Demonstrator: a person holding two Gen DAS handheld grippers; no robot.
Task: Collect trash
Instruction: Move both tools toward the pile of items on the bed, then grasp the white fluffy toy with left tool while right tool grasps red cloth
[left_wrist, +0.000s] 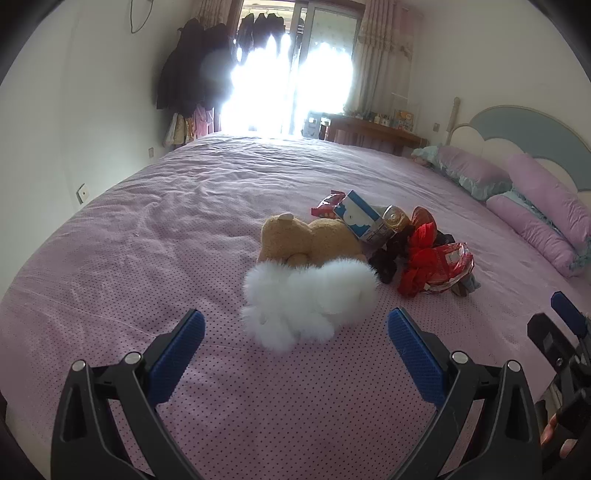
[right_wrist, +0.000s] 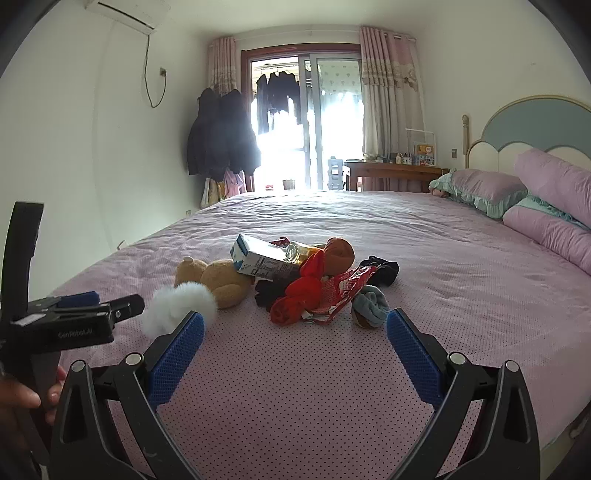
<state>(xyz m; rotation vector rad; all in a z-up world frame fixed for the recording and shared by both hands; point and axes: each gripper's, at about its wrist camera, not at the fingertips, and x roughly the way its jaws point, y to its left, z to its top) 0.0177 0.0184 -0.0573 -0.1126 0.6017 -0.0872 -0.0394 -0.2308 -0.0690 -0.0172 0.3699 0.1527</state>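
A pile lies on the pink bed: a blue-and-white carton (left_wrist: 364, 218) (right_wrist: 264, 260), a clear bottle with amber liquid (left_wrist: 396, 218) (right_wrist: 301, 253), a red snack wrapper (left_wrist: 448, 264) (right_wrist: 341, 290), red cloth (right_wrist: 303, 295), black socks (left_wrist: 388, 254) and a grey sock (right_wrist: 369, 304). A tan teddy bear (left_wrist: 306, 238) (right_wrist: 214, 277) and a white fluffy toy (left_wrist: 310, 299) (right_wrist: 177, 306) lie beside them. My left gripper (left_wrist: 295, 332) is open and empty, just short of the white toy. My right gripper (right_wrist: 295, 332) is open and empty, just short of the wrapper.
The pink dotted bedspread (left_wrist: 147, 240) (right_wrist: 461, 277) spreads wide around the pile. Pillows (left_wrist: 535, 206) (right_wrist: 535, 199) lie at the headboard on the right. A wooden desk (right_wrist: 391, 173) and a bright balcony door (right_wrist: 306, 129) are beyond the bed. Coats (right_wrist: 218, 136) hang on the left.
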